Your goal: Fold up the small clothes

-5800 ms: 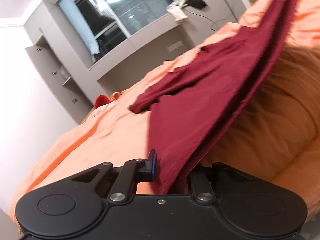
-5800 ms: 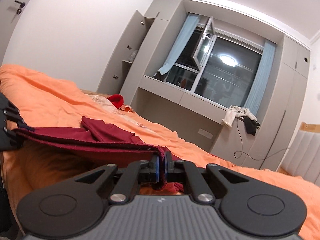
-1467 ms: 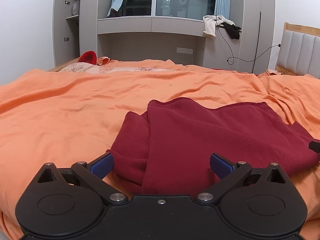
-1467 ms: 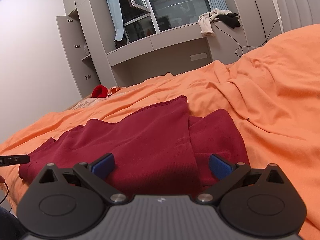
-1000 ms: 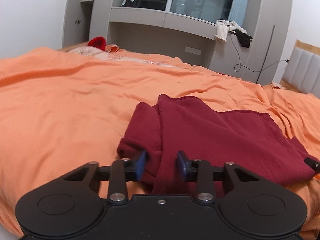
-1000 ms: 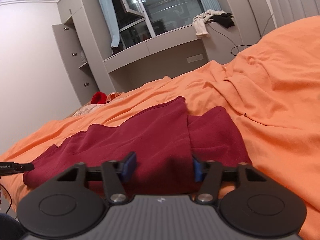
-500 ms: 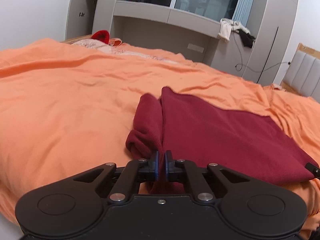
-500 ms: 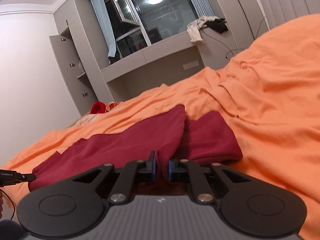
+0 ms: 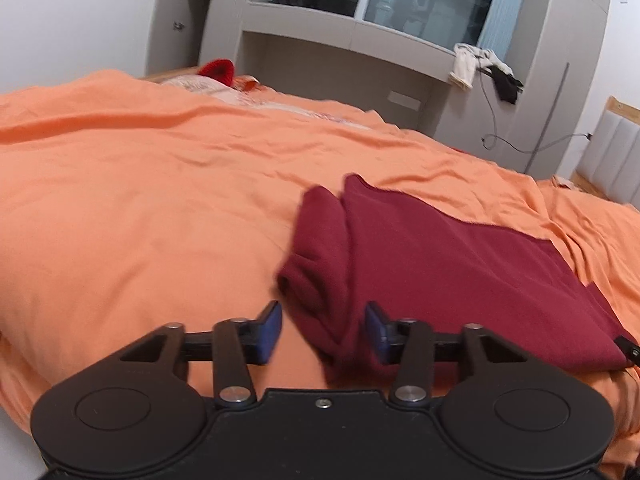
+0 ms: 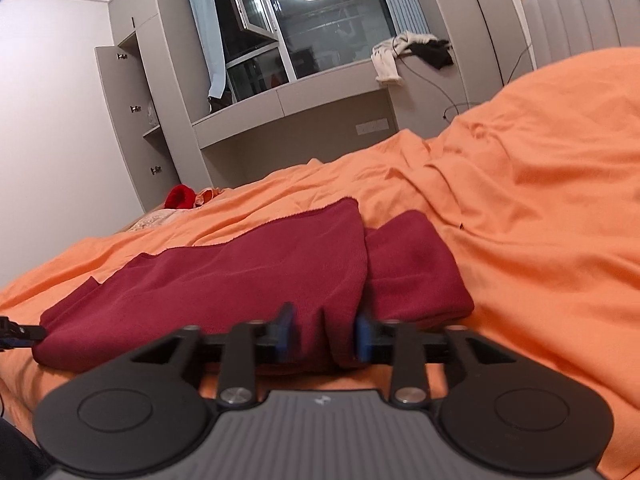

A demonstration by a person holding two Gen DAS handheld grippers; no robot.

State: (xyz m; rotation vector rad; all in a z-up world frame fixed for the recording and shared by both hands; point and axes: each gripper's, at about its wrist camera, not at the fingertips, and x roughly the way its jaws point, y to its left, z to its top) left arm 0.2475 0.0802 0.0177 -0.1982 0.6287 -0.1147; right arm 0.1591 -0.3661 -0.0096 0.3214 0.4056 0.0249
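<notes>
A dark red garment (image 9: 432,260) lies spread on the orange bed, its near edge folded into a thick roll. My left gripper (image 9: 323,332) sits at the garment's left end; its jaws are opening, and the rolled edge lies between the blue pads without being pressed. In the right wrist view the same red garment (image 10: 248,280) stretches leftward, with a folded part to the right. My right gripper (image 10: 323,338) is at that near edge, jaws opening, a fold of cloth standing loose between the pads. The other gripper's tip (image 10: 22,334) shows at the far left.
The orange bedcover (image 9: 140,208) fills most of both views and bulges up at the right (image 10: 560,168). A small red item (image 9: 218,70) lies at the bed's far side. Grey cabinets, a window ledge with draped clothes (image 10: 404,56), and a headboard (image 9: 612,152) stand beyond.
Both grippers were pinched shut on the garment's near edge half a second ago; both now stand apart with the cloth released and lying on the bed.
</notes>
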